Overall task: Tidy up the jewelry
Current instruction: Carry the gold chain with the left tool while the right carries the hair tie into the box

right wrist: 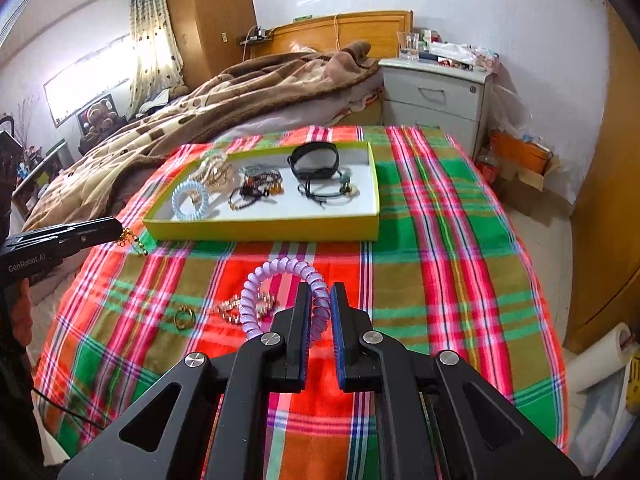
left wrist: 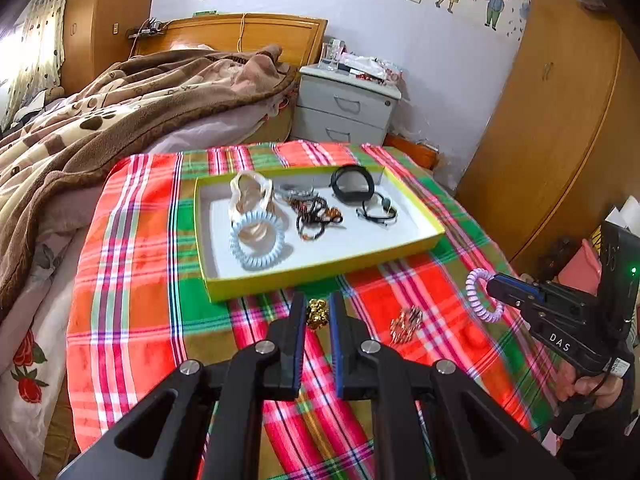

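Observation:
In the left wrist view my left gripper (left wrist: 318, 310) is shut on a small gold chain (left wrist: 317, 315), lifted just above the plaid cloth (left wrist: 132, 280). From the right wrist view the left gripper (right wrist: 119, 227) has the gold chain (right wrist: 132, 239) dangling off its tip. My right gripper (right wrist: 320, 300) is shut on a purple spiral hair tie (right wrist: 276, 270), which loops up to the left of its fingers. The yellow-green tray (left wrist: 320, 276) (right wrist: 260, 231) lies beyond both and holds several bracelets and a pale blue spiral tie (left wrist: 258, 245).
A gold link bracelet (right wrist: 234, 309) (left wrist: 406, 326) and a gold ring (right wrist: 183, 317) lie on the cloth. A brown blanket (left wrist: 120, 112) is heaped to the left. A grey bedside cabinet (left wrist: 344, 108) stands behind the tray, and a wooden wardrobe (left wrist: 560, 140) to the right.

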